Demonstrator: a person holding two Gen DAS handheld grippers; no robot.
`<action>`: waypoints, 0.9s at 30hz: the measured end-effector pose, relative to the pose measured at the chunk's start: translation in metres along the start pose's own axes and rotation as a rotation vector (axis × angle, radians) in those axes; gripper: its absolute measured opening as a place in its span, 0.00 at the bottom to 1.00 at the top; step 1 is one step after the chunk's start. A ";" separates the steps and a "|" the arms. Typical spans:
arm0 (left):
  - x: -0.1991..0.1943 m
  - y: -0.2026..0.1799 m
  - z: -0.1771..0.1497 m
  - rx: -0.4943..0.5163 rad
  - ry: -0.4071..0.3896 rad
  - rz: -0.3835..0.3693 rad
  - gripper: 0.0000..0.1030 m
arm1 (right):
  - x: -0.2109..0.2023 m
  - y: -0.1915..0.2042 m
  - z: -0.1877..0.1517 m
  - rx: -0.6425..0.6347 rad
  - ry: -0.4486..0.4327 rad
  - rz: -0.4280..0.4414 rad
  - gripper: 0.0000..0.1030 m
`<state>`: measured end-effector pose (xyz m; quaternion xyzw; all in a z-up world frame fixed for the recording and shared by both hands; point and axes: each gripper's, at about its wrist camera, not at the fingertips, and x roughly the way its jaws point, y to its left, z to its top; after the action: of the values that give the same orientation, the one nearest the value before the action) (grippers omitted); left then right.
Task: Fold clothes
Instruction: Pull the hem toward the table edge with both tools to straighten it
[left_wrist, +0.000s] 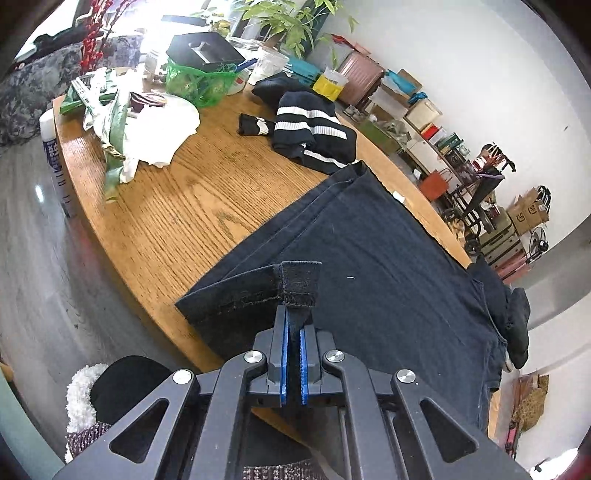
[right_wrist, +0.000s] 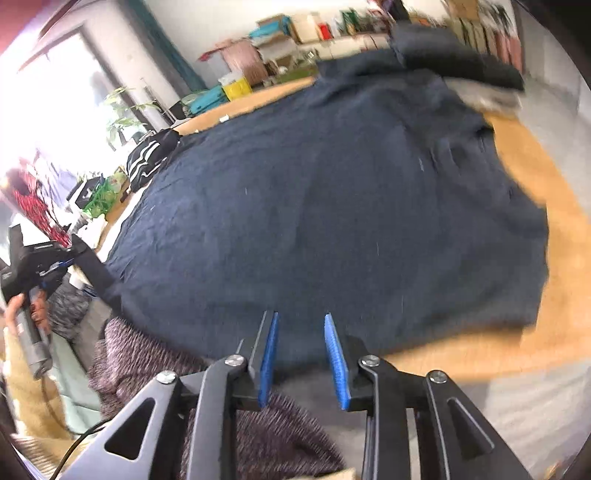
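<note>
L fingers (left_wrist: 293, 354) tight on dark garment (left_wrist: 388, 280) hem corner; R fingers (right_wrist: 300, 354) wide, empty (blurred) over worktop (right_wrist: 576, 258).

The cardboard boxes (left_wrist: 528, 214) by the far wall carry a logo reading roughly "SF", while print on the white bottle (left_wrist: 55, 155) stays illegible.

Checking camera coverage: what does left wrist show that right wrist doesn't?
Left wrist only: the left gripper shut on a hem corner of the dark garment, plus a white cloth on the wooden table.

Right wrist only: the right gripper open at the garment's near edge, and the person's hand.

Both: the garment, table, striped black clothes and green net bag.
</note>
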<state>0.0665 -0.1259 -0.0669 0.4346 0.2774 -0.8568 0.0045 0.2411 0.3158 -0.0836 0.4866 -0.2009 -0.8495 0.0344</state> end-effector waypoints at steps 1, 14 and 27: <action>0.001 0.000 0.001 -0.001 0.001 -0.004 0.05 | 0.001 -0.004 -0.007 0.027 0.017 0.020 0.34; 0.000 0.002 0.002 0.009 0.013 -0.011 0.05 | 0.051 -0.017 -0.026 0.175 0.126 0.210 0.42; 0.006 -0.018 0.010 0.036 0.017 -0.009 0.05 | 0.009 -0.001 -0.006 0.020 -0.022 0.128 0.11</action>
<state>0.0512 -0.1141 -0.0587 0.4407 0.2638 -0.8580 -0.0096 0.2416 0.3126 -0.0936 0.4638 -0.2406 -0.8488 0.0815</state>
